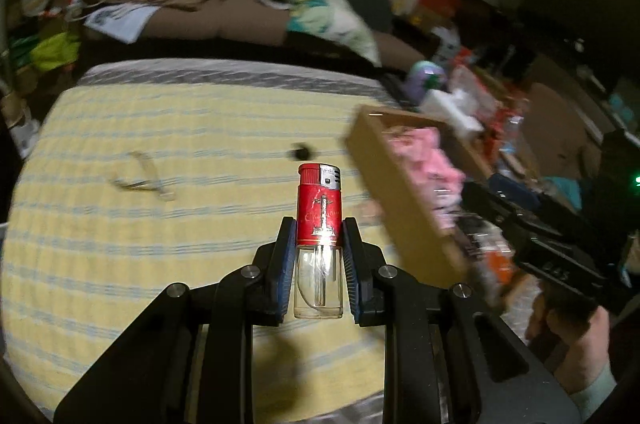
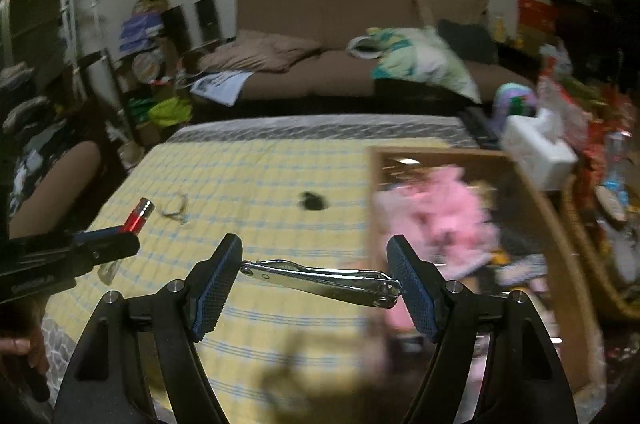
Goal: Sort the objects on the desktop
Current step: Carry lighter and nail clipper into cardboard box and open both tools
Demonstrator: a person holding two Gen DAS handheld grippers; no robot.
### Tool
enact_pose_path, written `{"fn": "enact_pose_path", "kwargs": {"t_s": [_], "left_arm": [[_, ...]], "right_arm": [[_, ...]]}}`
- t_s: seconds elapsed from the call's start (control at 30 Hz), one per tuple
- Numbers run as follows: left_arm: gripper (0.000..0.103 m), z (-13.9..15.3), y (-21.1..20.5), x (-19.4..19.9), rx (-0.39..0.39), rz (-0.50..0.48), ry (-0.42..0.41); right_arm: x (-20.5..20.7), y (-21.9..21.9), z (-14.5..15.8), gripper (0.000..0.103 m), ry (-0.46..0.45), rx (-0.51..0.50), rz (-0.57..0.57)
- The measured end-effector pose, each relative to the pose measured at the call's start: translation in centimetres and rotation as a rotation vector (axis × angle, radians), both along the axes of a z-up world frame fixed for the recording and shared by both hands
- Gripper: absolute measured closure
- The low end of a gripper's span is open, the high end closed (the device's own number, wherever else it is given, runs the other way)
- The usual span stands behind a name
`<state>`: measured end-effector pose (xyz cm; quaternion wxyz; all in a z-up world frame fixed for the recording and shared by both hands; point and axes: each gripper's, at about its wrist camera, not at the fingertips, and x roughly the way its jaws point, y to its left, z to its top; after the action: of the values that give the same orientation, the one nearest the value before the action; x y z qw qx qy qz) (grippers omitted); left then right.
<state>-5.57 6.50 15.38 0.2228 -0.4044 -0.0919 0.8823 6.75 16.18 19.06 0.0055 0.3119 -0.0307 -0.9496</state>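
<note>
My left gripper is shut on a red lighter with a clear tank, held upright above the yellow checked cloth. It also shows in the right wrist view at the left. My right gripper is shut on a silver nail clipper, gripped end to end between its pads, above the cloth and just left of the cardboard box. The box holds pink stuff. A small black object and a thin metal wire piece lie on the cloth.
A white tissue box and cluttered packets stand right of the cardboard box. A wicker basket sits at the far right. A brown sofa with pillows is behind the table. The person's arm is at the left.
</note>
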Motion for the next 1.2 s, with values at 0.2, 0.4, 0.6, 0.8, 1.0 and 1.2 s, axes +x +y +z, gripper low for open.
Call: {"fn": "enact_pose_path", "kwargs": {"t_s": [0.2,0.4,0.6,0.8,1.0,1.2], "left_arm": [[0.082,1.5,9.3,0.6,0.012,-0.124,-0.002],[0.082,0.1,17.1,1.4,-0.024,-0.223,-0.023],[0.082,-2.0,20.8,2.2,-0.056,-0.27,-0.064],[0.082,-3.8,21.8,2.8,-0.107,-0.271,-0.095],[0.082,-4.9,23.5,3.7,-0.184,-0.312,-0.074],[0.082,-6.0,24.3,4.6,-0.265,-0.397,-0.076]], "right_arm": [[4.2,7.0,0.7,0.026,-0.012,0.036,-0.103],[8.2,12.4,-2.0,0.026,-0.08,0.039,-0.149],[9.4,13.6,-5.5,0.026,-0.145,0.042,-0.118],[9.0,14.6,-7.4,0.026,-0.164,0.033,-0.115],[8.9,15.1,-8.2,0.025,-0.167,0.047,-0.111],[9.3,16.2,-7.4,0.023,-0.131,-0.016,-0.115]]}}
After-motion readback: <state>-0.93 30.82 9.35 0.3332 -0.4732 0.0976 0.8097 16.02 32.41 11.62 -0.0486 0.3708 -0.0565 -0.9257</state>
